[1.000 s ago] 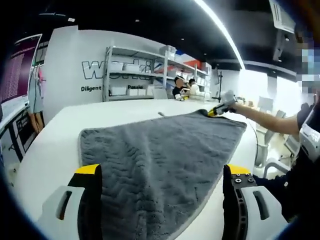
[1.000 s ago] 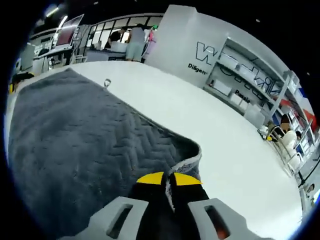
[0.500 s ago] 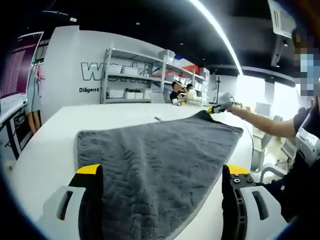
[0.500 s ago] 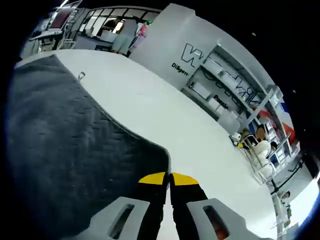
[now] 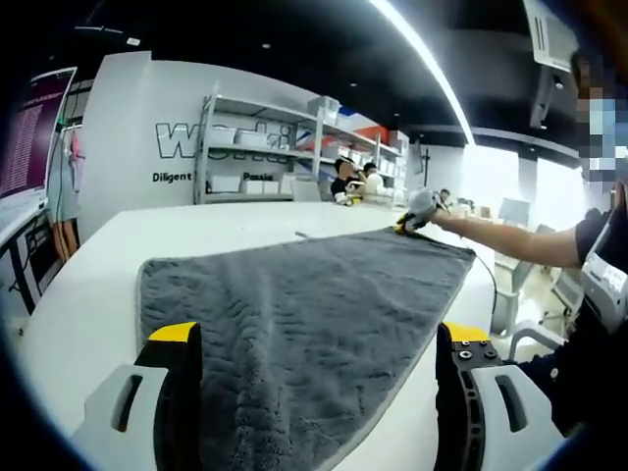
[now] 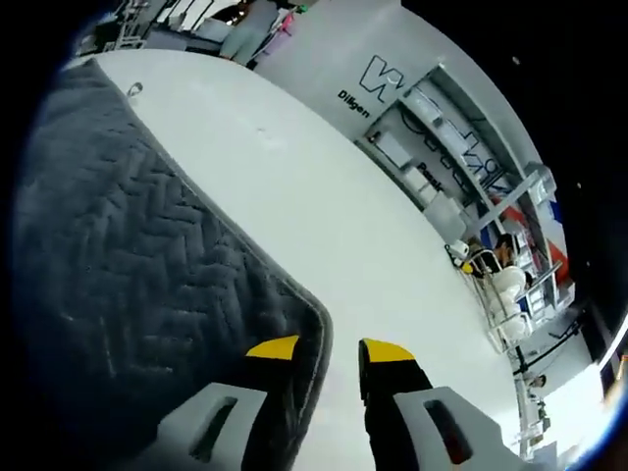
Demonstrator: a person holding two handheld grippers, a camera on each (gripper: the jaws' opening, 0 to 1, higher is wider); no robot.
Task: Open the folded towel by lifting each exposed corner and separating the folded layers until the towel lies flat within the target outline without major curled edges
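A grey towel [image 5: 314, 294] with a zigzag weave lies spread on the white table [image 5: 88, 285]. My left gripper [image 5: 322, 334] is wide open at the towel's near edge, its jaws standing either side of the cloth with nothing held. In the left gripper view, the right gripper [image 5: 412, 218] sits at the towel's far corner on an outstretched arm [image 5: 520, 240]. In the right gripper view, the right gripper [image 6: 330, 349] is open a little. The towel [image 6: 128, 265] corner lies flat just ahead of its left jaw, with bare table [image 6: 392, 245] in the gap.
A small hang loop [image 6: 132, 88] sticks out from the towel's far edge. Beyond the table stand a white wall with lettering [image 5: 186, 137], metal shelves [image 5: 265, 147] and seated people [image 5: 348, 182]. The person's body [image 5: 599, 294] is at the right of the table.
The right gripper has opened and let go of the towel corner it was pinching, and the corner now lies flat. The left gripper stays open in place.
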